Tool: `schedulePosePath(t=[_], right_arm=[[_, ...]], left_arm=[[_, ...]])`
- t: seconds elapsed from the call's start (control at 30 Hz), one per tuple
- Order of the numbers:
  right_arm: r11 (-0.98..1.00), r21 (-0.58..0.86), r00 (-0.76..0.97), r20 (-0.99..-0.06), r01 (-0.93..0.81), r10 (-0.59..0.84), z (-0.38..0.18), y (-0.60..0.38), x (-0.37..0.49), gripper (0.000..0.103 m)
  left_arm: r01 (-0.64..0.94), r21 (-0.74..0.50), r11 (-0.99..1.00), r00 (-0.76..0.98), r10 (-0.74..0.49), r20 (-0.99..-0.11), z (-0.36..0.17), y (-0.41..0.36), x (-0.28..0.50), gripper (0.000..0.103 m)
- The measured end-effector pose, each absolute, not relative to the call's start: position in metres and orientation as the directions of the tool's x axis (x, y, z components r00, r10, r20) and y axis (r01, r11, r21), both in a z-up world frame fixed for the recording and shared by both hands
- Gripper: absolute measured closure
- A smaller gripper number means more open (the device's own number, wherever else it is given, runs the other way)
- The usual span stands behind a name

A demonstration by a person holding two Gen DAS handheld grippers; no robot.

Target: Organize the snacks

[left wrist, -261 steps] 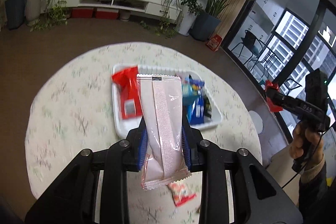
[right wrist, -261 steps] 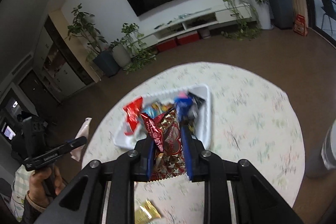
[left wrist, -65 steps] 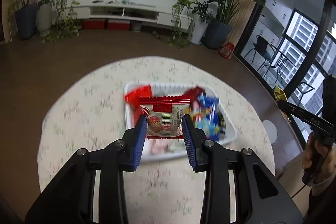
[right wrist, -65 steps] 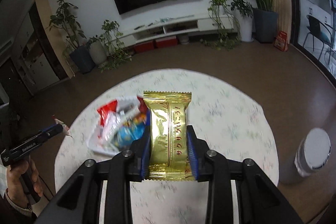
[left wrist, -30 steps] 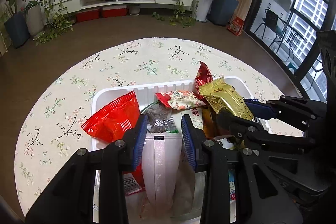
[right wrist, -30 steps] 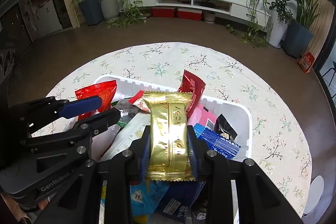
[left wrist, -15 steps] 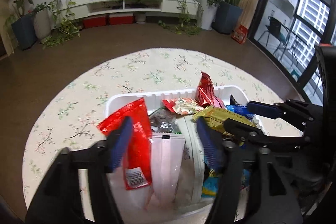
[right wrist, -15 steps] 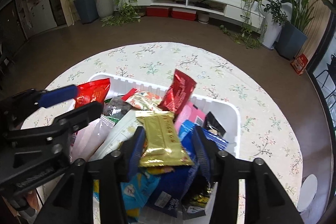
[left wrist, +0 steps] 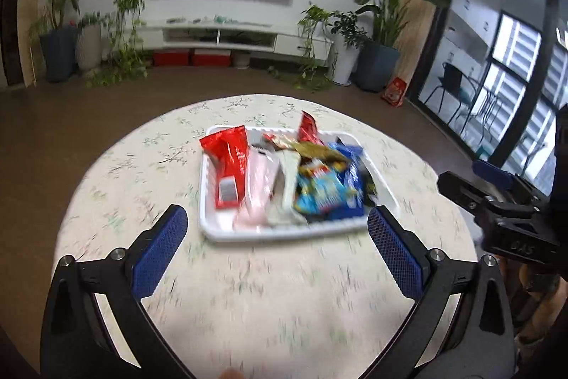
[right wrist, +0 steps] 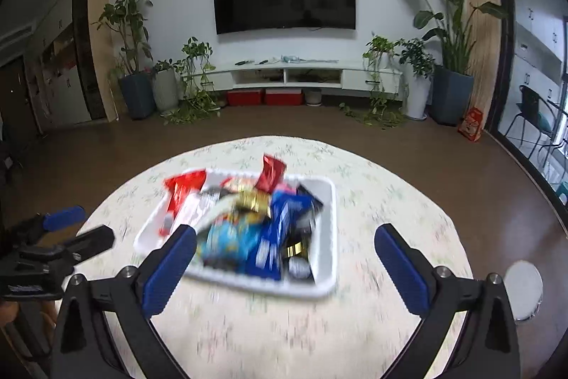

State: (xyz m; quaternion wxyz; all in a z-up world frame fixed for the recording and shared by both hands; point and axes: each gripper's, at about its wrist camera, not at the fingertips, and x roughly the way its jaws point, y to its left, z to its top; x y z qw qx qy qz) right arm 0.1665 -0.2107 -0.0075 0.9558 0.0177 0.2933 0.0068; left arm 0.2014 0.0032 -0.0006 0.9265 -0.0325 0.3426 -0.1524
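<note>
Both grippers, left gripper (left wrist: 277, 229) and right gripper (right wrist: 285, 245), gape wide and empty, jaws just opened; motion blur smears the packets in the white tray (left wrist: 209, 229).

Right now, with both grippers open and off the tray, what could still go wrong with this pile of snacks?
1. The dark red packet stands on end at the white tray's far rim; it could tip out onto the tablecloth.
2. The blue packets are heaped above the rim, so one might slide off.
3. The left gripper and right gripper have just been opening, nothing between their jaws; nothing restrains the pile.
</note>
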Motion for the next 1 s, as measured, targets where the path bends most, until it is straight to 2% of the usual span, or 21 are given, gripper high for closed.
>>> schedulePosePath(t=[0.1,0.17,0.3,0.37,0.47,0.63,0.73,1.0], right_arm=[[0.998,0.068,0.823,-0.567,0.013,0.028,-0.011,-0.213,0.131,0.000],[0.997,0.075,0.824,-0.566,0.026,0.021,-0.008,-0.213,0.109,0.000],[0.995,0.075,0.822,-0.570,0.064,-0.010,0.005,-0.211,0.072,0.000],[0.995,0.071,0.828,-0.561,0.069,-0.017,0.011,-0.209,0.057,0.000],[0.995,0.069,0.833,-0.554,0.067,-0.018,0.018,-0.206,0.036,0.000],[0.995,0.066,0.832,-0.555,0.068,-0.020,0.023,-0.200,0.014,0.000],[0.997,0.042,0.838,-0.546,0.058,-0.025,0.027,-0.193,0.006,0.000],[0.999,0.024,0.831,-0.555,0.048,-0.026,0.029,-0.184,-0.003,0.000]], left_arm=[[0.178,-0.005,0.984,0.808,-0.150,-0.570,0.016,-0.007,0.139,0.000],[0.135,0.044,0.990,0.843,-0.092,-0.529,0.024,-0.010,0.110,0.000],[0.192,-0.070,0.979,0.827,-0.200,-0.526,0.039,-0.005,0.067,0.000],[0.188,-0.106,0.976,0.824,-0.216,-0.524,0.044,-0.002,0.050,0.000],[0.145,-0.054,0.988,0.838,-0.152,-0.525,0.051,-0.003,0.029,0.000],[0.075,0.040,0.996,0.791,-0.035,-0.611,0.052,-0.012,0.010,0.000],[0.065,0.082,0.994,0.792,-0.002,-0.610,0.055,-0.018,0.002,0.000],[0.071,0.011,0.997,0.771,-0.048,-0.635,0.061,-0.020,-0.001,0.000]])
